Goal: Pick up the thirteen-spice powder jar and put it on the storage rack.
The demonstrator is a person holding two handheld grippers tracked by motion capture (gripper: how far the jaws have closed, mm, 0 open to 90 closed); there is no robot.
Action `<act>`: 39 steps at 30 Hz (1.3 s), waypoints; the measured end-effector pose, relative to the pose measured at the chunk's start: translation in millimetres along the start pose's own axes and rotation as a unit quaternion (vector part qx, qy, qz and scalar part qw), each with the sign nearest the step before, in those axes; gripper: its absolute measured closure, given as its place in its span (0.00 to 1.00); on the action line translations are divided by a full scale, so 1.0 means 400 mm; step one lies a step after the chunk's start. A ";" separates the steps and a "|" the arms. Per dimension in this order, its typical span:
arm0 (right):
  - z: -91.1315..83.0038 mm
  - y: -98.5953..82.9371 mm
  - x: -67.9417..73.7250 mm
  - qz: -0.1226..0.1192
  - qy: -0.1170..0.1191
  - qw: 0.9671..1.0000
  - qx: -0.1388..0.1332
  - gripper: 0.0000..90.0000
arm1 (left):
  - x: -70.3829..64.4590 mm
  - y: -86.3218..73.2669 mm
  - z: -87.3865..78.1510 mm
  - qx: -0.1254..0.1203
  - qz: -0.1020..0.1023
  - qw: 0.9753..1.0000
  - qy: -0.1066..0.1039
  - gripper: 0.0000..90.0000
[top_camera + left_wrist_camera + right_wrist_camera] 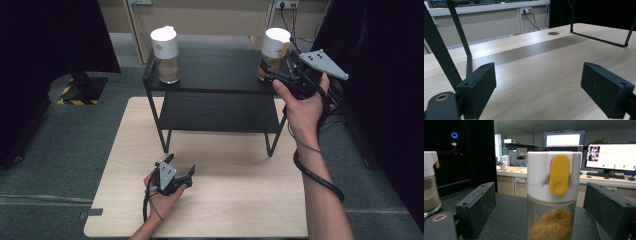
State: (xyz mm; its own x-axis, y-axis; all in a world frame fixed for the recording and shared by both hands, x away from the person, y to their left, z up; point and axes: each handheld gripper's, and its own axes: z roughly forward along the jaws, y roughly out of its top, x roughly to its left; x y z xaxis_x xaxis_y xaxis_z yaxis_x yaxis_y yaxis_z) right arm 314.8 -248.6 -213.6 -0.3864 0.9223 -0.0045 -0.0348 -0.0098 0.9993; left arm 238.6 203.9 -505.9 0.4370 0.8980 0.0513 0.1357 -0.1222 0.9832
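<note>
Two glass spice jars with white lids stand on the top of a black shelf rack (215,75). The right jar (274,52) holds orange-brown powder and has a yellow tab on its lid. My right gripper (270,75) is open at that jar, and in the right gripper view the jar (552,195) stands between the two black pads without touching them. The left jar (166,55) (430,182) holds paler powder. My left gripper (181,167) rests low over the wooden table (536,80), open with nothing between its pads.
The rack has a lower shelf (217,112) and thin metal legs (459,32) on the light wooden table (225,200). A round hole (553,33) is in the tabletop. Dark screens stand at both sides, with a stand base (82,90) on the floor at left.
</note>
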 end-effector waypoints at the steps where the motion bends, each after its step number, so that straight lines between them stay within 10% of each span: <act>1: -0.003 -0.002 0.001 -0.001 0.001 1.000 0.000 0.12 | 0.000 0.000 0.000 0.000 0.000 1.000 0.000 0.14; 39: -0.099 -0.112 0.030 -0.010 0.017 1.000 0.007 0.11 | -0.003 0.001 0.000 0.001 0.005 1.000 0.001 0.14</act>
State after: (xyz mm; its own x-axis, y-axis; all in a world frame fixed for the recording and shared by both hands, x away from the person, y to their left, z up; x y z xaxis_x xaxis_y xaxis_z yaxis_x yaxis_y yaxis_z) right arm 275.2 -252.3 -259.7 -0.4174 0.9084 -0.0256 -0.0310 0.0139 0.9994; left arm 238.2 202.8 -505.5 0.4374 0.8971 0.0621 0.1331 -0.1329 0.9822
